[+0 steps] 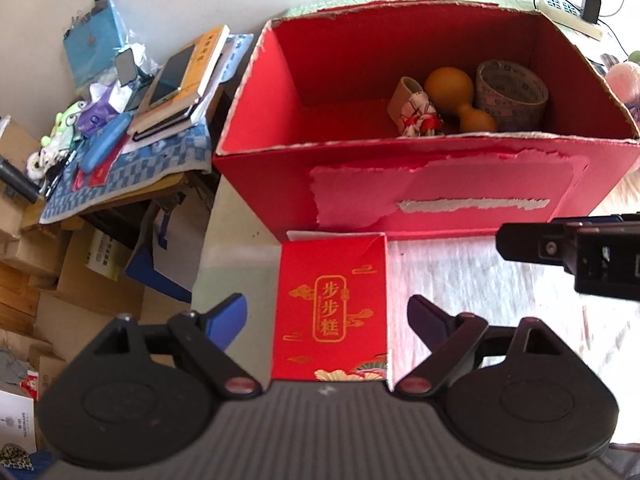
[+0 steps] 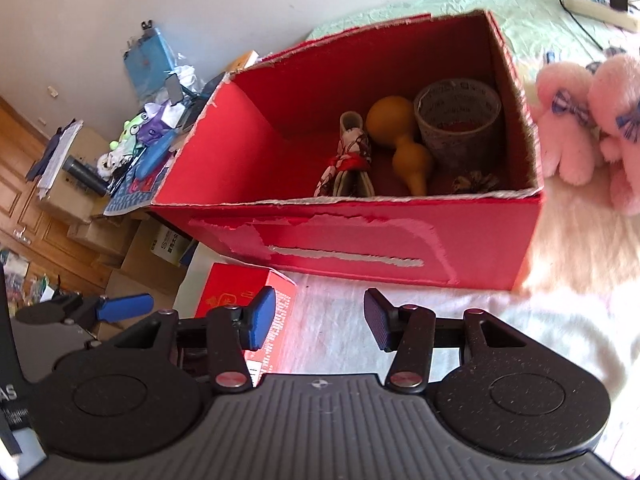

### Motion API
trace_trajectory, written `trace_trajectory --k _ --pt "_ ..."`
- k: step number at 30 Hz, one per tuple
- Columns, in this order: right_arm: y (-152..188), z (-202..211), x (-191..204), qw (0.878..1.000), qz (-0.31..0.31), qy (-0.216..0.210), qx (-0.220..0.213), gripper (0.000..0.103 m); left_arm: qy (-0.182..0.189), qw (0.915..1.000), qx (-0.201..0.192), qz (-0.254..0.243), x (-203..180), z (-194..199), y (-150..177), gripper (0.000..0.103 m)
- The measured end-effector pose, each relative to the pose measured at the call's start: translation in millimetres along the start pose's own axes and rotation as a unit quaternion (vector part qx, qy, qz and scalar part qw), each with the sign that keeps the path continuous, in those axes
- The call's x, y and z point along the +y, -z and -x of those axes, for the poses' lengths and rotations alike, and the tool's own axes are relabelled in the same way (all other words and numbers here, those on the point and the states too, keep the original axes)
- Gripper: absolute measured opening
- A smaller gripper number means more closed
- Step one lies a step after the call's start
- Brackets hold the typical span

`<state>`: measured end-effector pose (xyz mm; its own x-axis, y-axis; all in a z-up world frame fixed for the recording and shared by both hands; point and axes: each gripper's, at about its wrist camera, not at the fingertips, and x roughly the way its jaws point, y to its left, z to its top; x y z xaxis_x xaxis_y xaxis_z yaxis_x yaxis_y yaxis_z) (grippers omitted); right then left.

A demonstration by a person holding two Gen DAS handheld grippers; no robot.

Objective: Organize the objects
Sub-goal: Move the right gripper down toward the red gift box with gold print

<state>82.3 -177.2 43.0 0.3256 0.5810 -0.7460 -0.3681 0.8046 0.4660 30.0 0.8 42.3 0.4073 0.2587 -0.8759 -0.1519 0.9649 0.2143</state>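
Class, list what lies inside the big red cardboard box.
Inside the big red box: a tape roll, a yellow gourd, a cloth-wrapped bundle and a small dried thing. The near wall hides the floor just behind it.

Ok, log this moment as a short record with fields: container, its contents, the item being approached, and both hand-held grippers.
container: open red box, on the white cover
contents: gourd, tape roll, cloth bundle, all at its right end
item approached: small red carton, in front of the box
left hand-held gripper: open, fingers either side of the carton, not touching it
right hand-held gripper: open, empty, over the cover
outside box: pink plush to its right
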Motion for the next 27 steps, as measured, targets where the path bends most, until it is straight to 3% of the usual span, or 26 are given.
trace_trajectory --k 12,27 --pt "2 -31 25 0.999 -0.041 0.002 0.016 0.058 0.038 0.9989 0.024 -0.012 31 -28 7 0.092" --pt "3 -50 33 0.997 -0.066 -0.002 0.030 0.058 0.092 0.9947 0.032 -0.034 36 -44 10 0.096"
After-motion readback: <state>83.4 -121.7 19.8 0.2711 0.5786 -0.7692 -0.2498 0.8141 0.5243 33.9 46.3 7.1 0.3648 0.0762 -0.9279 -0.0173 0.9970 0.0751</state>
